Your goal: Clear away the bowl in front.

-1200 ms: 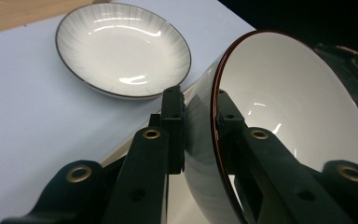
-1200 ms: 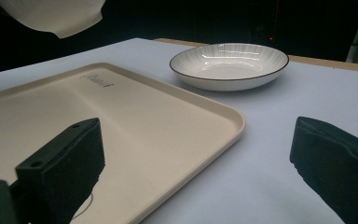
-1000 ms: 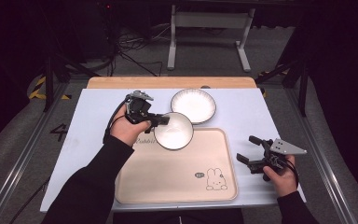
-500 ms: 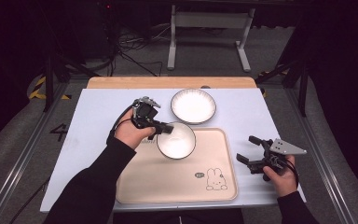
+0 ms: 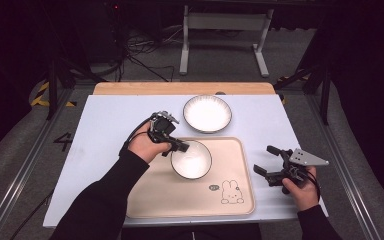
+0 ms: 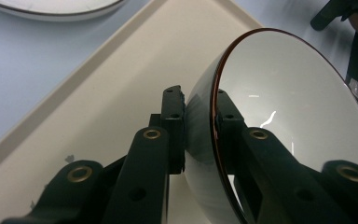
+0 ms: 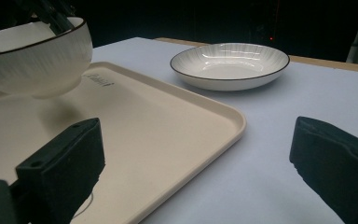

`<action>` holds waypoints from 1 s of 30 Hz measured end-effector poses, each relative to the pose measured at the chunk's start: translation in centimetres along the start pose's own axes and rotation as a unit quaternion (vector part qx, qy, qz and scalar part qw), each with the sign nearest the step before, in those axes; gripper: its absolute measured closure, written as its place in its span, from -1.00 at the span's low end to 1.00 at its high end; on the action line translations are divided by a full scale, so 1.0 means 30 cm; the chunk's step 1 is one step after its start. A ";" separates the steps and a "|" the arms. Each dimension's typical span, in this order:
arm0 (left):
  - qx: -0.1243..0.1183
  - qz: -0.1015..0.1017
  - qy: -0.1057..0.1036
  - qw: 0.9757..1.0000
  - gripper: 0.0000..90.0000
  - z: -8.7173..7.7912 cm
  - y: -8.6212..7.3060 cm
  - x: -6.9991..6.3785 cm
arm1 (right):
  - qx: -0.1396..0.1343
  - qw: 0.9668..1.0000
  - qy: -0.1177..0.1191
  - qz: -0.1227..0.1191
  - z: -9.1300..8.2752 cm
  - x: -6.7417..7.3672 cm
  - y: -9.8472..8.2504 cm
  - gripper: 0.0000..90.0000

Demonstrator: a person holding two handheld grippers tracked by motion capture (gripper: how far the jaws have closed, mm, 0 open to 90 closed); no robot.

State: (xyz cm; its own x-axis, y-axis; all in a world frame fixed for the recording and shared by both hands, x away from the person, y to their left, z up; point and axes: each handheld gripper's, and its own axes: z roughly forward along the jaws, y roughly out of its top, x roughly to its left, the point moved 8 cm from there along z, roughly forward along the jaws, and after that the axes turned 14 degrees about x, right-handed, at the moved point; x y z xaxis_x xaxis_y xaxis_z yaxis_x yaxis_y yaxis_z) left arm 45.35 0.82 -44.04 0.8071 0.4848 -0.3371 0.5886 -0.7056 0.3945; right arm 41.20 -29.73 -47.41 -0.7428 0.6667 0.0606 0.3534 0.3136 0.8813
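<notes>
My left tongs, clamped on the bowl rim, had carried it down over the tray; right tongs gaped empty beside it.

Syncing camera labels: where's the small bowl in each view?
High view: bowl centre, over the tray's upper half, held by left tool.
Left gripper view: right half, rim between the jaws.
Right gripper view: top left, above tray.
Shared landmark: beige tray.

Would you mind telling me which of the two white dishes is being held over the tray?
The deeper bowl, its rim pinched by the left tongs, hangs above the tray. The shallow plate rests untouched on the table.
</notes>
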 end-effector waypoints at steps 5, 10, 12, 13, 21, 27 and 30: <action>0.014 0.000 0.007 1.000 0.76 0.024 -0.009 0.007 | 0.000 1.000 0.001 0.000 0.000 0.000 0.000 -0.92; 0.024 0.002 0.011 1.000 0.76 0.042 -0.012 0.012 | 0.000 1.000 0.001 -0.001 0.000 0.001 0.000 -0.92; 0.024 0.003 0.013 1.000 0.76 0.050 -0.012 0.013 | 0.000 1.000 0.001 0.000 0.000 0.001 0.000 -0.92; 0.026 0.003 0.012 1.000 0.76 0.054 -0.013 0.015 | 0.000 1.000 0.001 0.000 0.000 0.001 0.000 -0.92; 0.034 0.001 0.008 0.999 0.76 0.089 -0.015 0.022 | 0.000 1.000 0.000 -0.001 0.000 0.001 0.000 -0.92; 0.033 0.002 0.004 0.999 0.76 0.106 -0.013 0.024 | -0.001 1.000 -0.001 0.000 -0.001 0.001 0.000 -0.92; 0.034 0.002 0.002 0.999 0.76 0.115 -0.015 0.026 | 0.000 1.000 0.000 -0.001 -0.001 0.001 0.000 -0.92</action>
State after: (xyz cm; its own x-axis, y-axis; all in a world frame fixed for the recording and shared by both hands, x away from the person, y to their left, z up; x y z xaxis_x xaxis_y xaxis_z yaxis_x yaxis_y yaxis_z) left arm 45.56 -0.27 -47.42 0.8092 0.4838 -0.3332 0.5814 -0.7411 0.3359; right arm 41.17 -29.72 -47.40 -0.7431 0.6666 0.0580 0.3513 0.3148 0.8818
